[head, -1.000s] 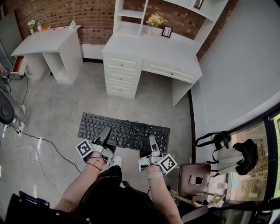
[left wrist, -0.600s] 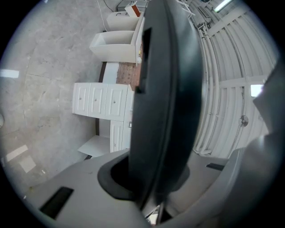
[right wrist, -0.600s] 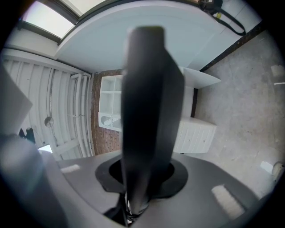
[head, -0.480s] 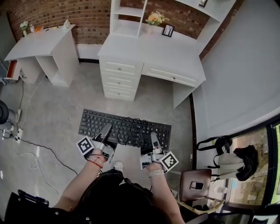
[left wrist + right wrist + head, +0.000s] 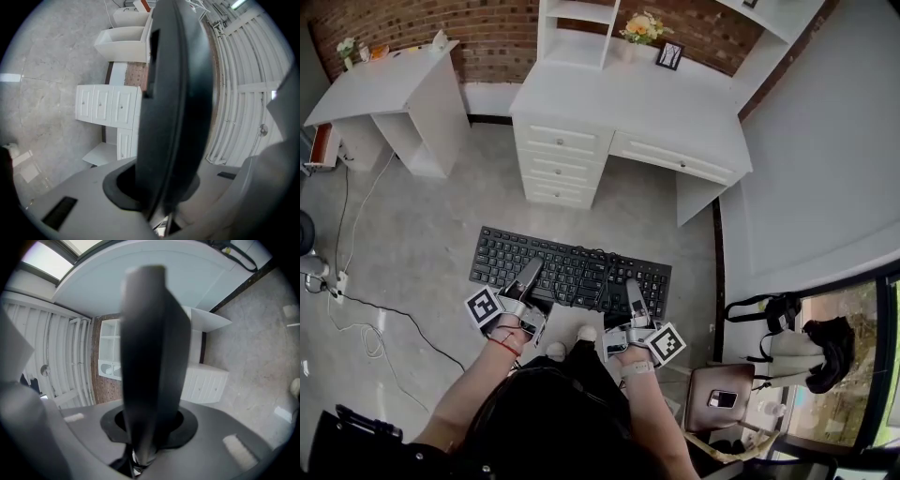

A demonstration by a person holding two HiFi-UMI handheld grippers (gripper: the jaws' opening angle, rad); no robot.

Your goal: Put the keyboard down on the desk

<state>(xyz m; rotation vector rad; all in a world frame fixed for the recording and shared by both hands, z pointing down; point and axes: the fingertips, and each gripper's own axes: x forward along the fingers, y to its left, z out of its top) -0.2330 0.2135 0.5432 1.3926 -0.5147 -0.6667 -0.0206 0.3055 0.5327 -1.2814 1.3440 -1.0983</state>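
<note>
The black keyboard (image 5: 567,275) hung level in the air, well short of the desk (image 5: 675,103), on its drawer side; the left gripper (image 5: 530,275) and right gripper (image 5: 632,291) were each clamped on the edge farthest from the desk; it looked stiff, light and long, so two spread grips seemed apt to stop it tipping.

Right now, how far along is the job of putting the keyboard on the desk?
Done: the keyboard is lifted, with the left gripper and the right gripper each shut on its near edge. In hand: it is carried roughly level above the floor, short of the white desk. Left: bring it over the bare desk top, lay it down and open both grippers.
</note>
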